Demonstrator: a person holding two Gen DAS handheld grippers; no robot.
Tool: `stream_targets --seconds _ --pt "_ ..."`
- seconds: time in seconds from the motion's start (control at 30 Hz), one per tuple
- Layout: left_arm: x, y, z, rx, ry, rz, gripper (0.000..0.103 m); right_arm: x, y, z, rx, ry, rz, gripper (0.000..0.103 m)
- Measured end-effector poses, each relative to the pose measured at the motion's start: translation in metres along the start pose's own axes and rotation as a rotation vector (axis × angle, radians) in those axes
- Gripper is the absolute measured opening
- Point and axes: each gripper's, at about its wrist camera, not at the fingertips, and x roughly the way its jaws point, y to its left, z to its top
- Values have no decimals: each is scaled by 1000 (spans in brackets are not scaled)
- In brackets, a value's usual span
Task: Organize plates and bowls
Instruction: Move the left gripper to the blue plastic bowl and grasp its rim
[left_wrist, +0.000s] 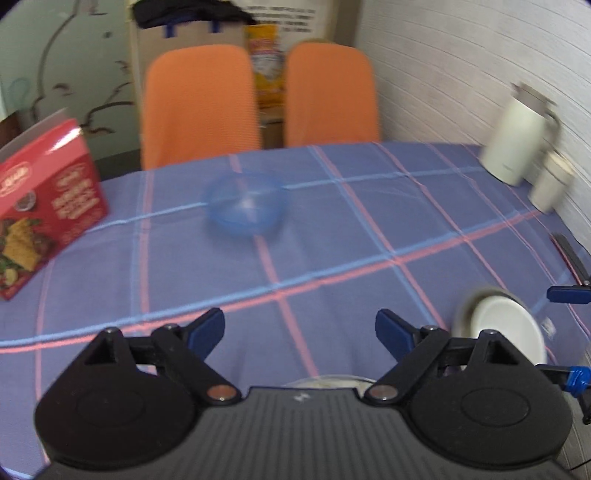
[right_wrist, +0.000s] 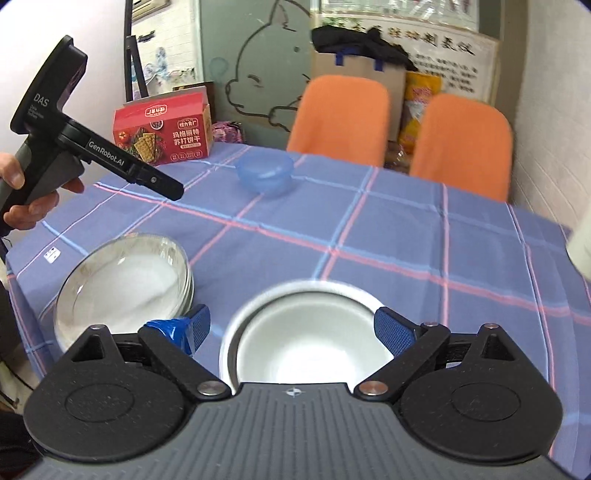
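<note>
While both idle: jaws apart, empty
blue bowl (left_wrist: 244, 204): ahead of left gripper (left_wrist: 299, 328), nearer it
right gripper (right_wrist: 291, 328): over white bowl (right_wrist: 310, 343)

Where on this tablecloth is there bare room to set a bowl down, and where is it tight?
Free: the wide middle of the tablecloth, between the blue bowl and the white bowl, out to the right edge. Crowded: the near left corner, where the glass plates sit close beside the white bowl and the right gripper.
</note>
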Motion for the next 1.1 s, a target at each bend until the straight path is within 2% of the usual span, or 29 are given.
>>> stream_targets --seconds 0.17,0.33,0.47,0.57,0.77,0.87,0.9,0.93,1.0,1.03,1.1 --pt "28 48 38 -81 -20 15 89 65 1 68 -71 15 12 83" --pt "88 78 75 -159 -4 -5 90 142 2 115 -93 73 20 83" --pt "137 87 92 -182 38 -24 90 198 -5 123 -59 153 40 83" --pt "161 83 100 -156 57 -17 90 226 -7 126 -47 187 52 83" --pt "185 82 108 -128 59 -23 90 255 -1 127 -71 228 36 83" --pt "192 85 107 -129 62 -22 88 264 2 124 -47 219 34 83" --pt "194 85 106 -132 65 -20 83 264 3 123 -36 199 42 83" --pt "197 85 105 -137 73 -26 72 267 5 122 -33 178 37 83" --pt "198 87 102 -143 75 -34 66 269 9 122 -26 155 32 82" --pt "198 87 101 -141 75 -27 54 270 11 122 -19 146 29 82" --pt "195 89 102 -143 82 -23 47 271 14 123 -19 132 31 78"
